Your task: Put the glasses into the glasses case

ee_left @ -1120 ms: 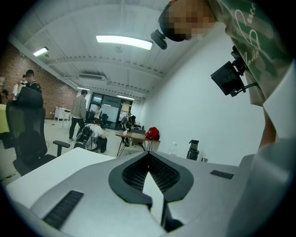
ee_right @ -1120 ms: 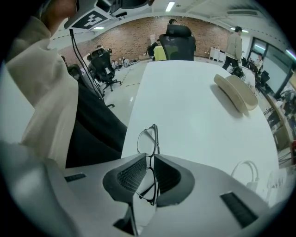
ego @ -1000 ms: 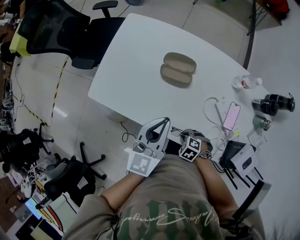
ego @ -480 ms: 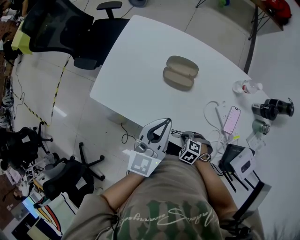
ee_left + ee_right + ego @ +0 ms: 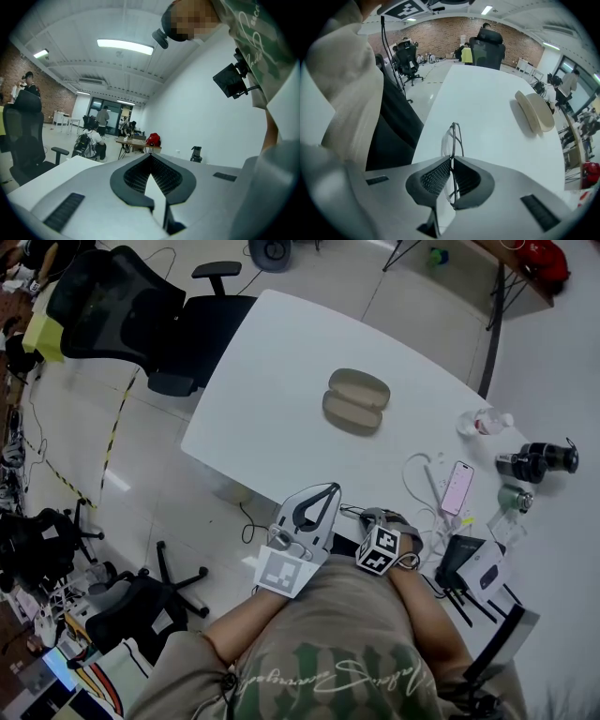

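Note:
The tan glasses case [image 5: 354, 401] lies open on the white table [image 5: 272, 381]; in the right gripper view the case [image 5: 535, 112] shows far off at the right. My right gripper [image 5: 364, 517] is low at the table's near edge, close to my body. It is shut on thin wire-framed glasses [image 5: 453, 136], whose frame sticks out forward past the right gripper [image 5: 452, 158]. My left gripper [image 5: 332, 489] is beside it at the left. In its own view the left gripper [image 5: 151, 156] is shut with nothing between its tips.
At the table's right end lie a phone [image 5: 456, 487], a water bottle [image 5: 483, 422], a black cylinder-shaped device [image 5: 536, 460], white cables [image 5: 422, 470] and a black-and-white box [image 5: 478, 563]. A black office chair [image 5: 141, 315] stands at the table's far left. People sit in the background [image 5: 96, 136].
The head view has drifted a little, so the table and case sit slightly differently in frame. Both grippers stay low by my body, the right one still holding the glasses.

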A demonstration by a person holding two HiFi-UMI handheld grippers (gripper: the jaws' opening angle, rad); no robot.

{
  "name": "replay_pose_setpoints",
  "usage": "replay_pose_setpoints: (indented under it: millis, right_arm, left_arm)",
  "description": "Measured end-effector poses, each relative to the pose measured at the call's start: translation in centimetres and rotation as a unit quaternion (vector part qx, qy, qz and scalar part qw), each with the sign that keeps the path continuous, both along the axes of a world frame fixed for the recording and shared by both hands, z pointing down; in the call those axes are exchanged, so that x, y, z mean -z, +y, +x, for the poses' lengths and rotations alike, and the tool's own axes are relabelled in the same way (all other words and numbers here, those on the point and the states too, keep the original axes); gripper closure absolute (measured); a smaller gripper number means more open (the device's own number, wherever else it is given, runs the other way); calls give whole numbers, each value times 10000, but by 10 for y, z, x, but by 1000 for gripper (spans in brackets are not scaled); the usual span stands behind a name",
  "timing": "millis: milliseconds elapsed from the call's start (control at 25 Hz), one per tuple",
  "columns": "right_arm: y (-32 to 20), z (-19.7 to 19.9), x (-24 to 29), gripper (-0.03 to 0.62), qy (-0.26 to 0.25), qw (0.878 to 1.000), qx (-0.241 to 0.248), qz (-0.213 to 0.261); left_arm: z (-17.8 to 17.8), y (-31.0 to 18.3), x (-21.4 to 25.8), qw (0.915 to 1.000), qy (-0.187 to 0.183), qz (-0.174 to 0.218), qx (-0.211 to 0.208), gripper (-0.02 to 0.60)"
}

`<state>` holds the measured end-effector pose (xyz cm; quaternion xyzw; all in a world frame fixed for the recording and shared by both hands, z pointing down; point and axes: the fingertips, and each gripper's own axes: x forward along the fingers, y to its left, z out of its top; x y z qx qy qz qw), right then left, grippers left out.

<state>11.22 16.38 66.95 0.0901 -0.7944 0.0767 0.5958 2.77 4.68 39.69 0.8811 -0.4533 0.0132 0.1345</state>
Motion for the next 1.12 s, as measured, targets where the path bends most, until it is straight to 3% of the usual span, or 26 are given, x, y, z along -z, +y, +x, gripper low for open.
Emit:
replay_pose_setpoints:
  millis: [600, 1120]
  right_arm:
    - [-7, -24, 15, 562, -29, 9998, -163, 105]
    - [-17, -58, 29, 562, 45, 9961, -784, 391]
  left_arm:
    - [-31, 1, 12, 9998, 46, 174, -38, 577]
    - [-76, 6, 14, 9985, 306, 259, -367, 577]
